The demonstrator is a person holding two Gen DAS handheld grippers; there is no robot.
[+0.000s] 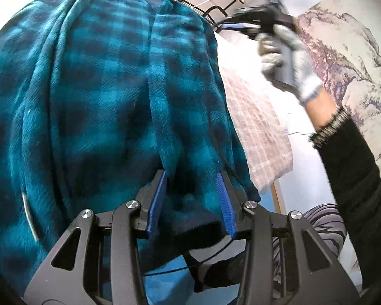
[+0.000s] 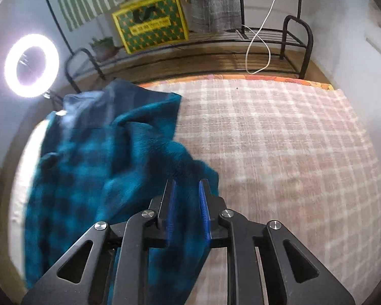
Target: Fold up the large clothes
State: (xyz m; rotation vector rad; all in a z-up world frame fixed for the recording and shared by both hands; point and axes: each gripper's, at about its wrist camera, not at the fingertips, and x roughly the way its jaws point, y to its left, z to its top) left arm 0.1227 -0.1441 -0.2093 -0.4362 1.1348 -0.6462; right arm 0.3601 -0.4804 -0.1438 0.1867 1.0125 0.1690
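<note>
Bed [image 2: 292,139] below, both fingers [image 2: 204,203] pinching garment [image 1: 101,89].

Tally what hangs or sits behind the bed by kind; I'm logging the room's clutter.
Ring light: 1
Yellow-green patterned box: 1
Potted plant: 1
Hanging cloths: 2
White cable: 1
Total: 6

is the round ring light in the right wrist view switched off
No, the round ring light glows bright white on its stand at the left, beyond the teal plaid fleece garment that lies on the beige checked blanket.
</note>
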